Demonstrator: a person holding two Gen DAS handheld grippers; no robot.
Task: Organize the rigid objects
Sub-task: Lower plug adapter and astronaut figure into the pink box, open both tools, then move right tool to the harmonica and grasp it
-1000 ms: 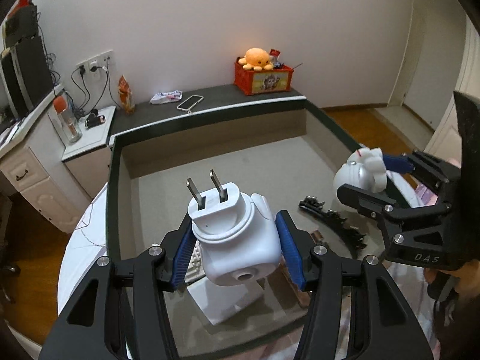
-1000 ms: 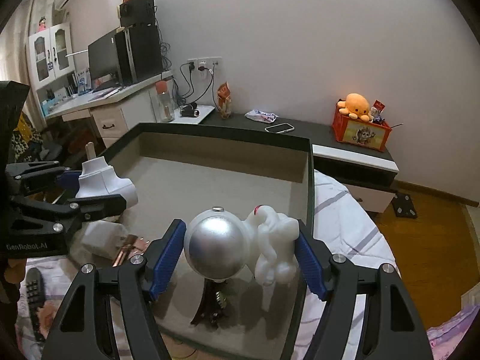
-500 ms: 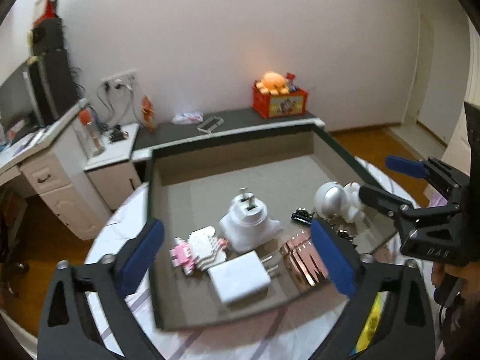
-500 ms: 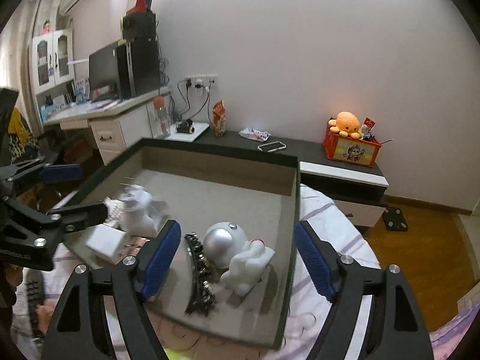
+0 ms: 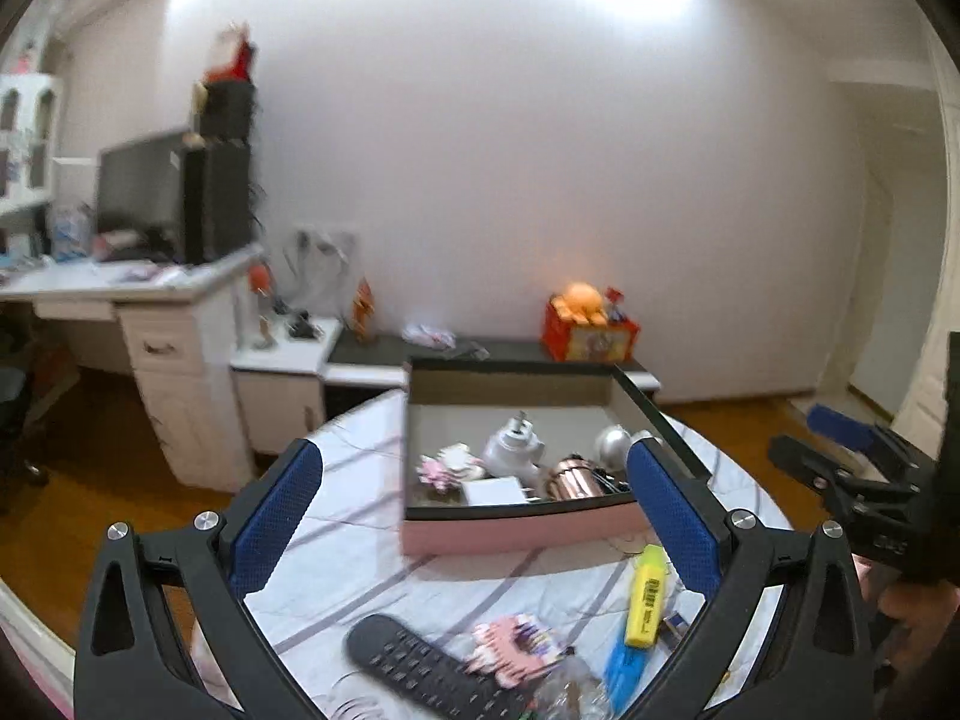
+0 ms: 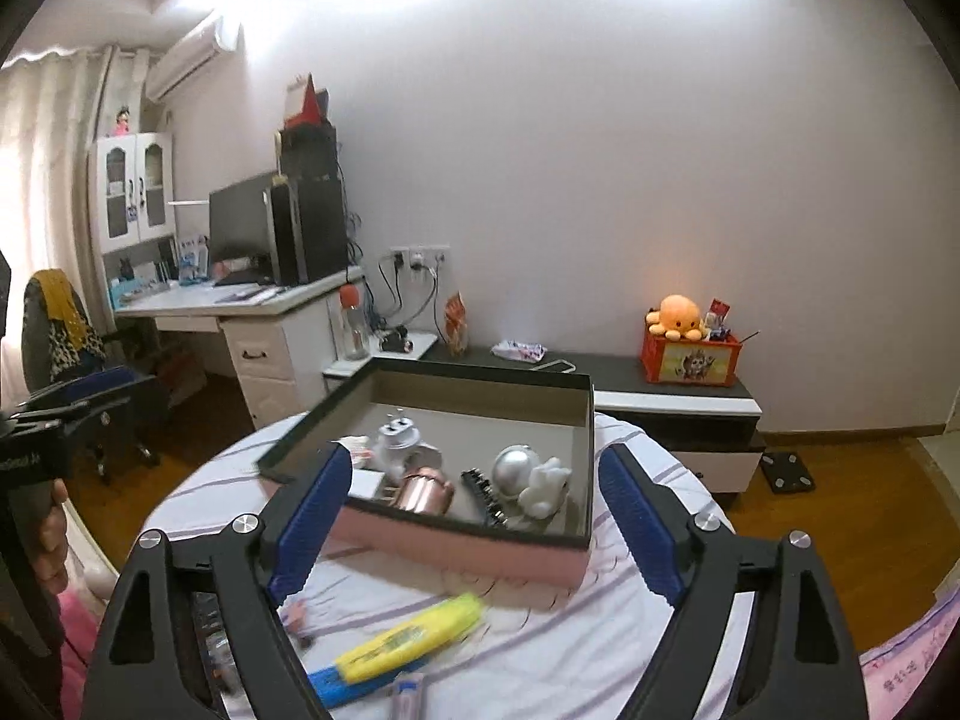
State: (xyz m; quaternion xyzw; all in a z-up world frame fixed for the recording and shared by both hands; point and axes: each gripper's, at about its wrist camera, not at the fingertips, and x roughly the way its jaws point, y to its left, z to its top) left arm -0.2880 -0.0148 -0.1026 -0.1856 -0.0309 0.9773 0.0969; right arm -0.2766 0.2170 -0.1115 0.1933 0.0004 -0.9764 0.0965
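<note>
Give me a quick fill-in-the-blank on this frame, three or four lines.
1. The white plug adapter lies inside the pink ____.
2. Both claws, left and right, are ____ and hold nothing.
3. The yellow highlighter lies on the table, ____ the box.
4. The black remote rests on the ____.

Answers: box; open; outside; table

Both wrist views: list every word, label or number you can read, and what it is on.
Nothing reads cleanly.
Yellow highlighter: barcode label, print too blurred.
Left gripper: white lettering on its body, cut off by the picture edge.
Right gripper: white lettering on its body, too blurred.
Orange box: a picture, no legible words.
</note>
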